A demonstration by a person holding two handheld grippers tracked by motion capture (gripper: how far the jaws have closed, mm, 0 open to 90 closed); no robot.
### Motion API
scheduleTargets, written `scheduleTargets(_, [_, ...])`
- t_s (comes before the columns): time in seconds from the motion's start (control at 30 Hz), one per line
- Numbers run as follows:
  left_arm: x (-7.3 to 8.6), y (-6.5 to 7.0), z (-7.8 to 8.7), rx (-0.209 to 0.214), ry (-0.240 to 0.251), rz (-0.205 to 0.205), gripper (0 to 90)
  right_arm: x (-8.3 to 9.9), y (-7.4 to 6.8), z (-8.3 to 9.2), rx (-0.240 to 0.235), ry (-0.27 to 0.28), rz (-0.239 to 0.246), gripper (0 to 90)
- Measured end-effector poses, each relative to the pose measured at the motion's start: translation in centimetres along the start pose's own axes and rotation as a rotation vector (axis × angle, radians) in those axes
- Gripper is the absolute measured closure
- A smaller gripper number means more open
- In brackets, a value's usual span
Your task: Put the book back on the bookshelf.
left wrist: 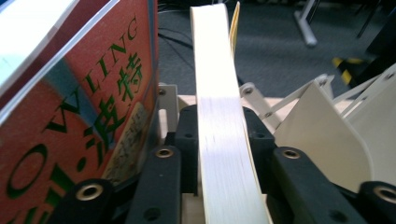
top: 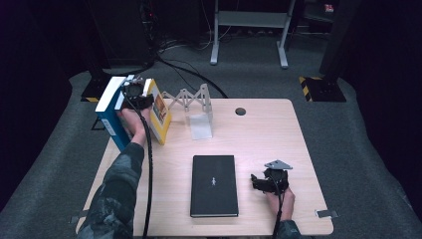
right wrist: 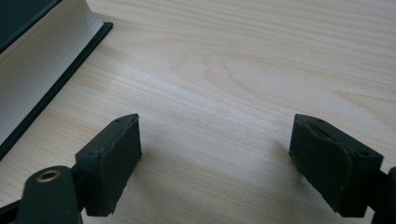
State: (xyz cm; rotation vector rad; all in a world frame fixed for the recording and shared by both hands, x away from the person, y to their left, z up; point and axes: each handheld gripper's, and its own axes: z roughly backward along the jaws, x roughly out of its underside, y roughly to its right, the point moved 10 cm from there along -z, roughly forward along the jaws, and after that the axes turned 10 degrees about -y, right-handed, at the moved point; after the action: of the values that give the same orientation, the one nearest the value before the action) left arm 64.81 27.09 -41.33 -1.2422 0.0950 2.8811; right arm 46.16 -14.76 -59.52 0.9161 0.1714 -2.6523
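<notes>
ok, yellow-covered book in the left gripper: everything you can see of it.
The yellow-covered book is a paperback with a picture panel on its yellow front cover and a cream page block. It stands upright near the table's far left corner, beside a blue-spined book and a red cover with green lettering. The left gripper has its jaws on either side of the page edge.

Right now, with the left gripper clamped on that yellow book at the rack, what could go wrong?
1. The left gripper pinches only the yellow book by its page edge; it could slip or tip.
2. The blue book leans close beside it and may topple off the table corner.
3. The folding rack could get shoved.
</notes>
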Motion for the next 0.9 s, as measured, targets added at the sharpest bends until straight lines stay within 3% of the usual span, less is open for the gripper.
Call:
scheduleTargets(0.1, [0.4,-0.2,0.3,-0.021,-0.009,-0.007,59.7,0.0,0.0,0.0,0.000,0.000,0.000,16.1])
scheduleTargets(0.3, [1.2,0.0,1.6,0.001,-0.004,-0.040,49.1,0.0,0.0,0.0,0.002,0.000,-0.001,16.1])
scheduleTargets(0.67, [2.9,1.6,6.0,0.108,0.039,-0.108,27.0,0.0,0.0,0.0,0.004,-0.001,0.000,16.1])
scheduleTargets(0.9, [5.5,2.6,8.0,0.191,0.032,-0.152,18.1,0.0,0.0,0.0,0.005,-0.001,-0.002,16.1])
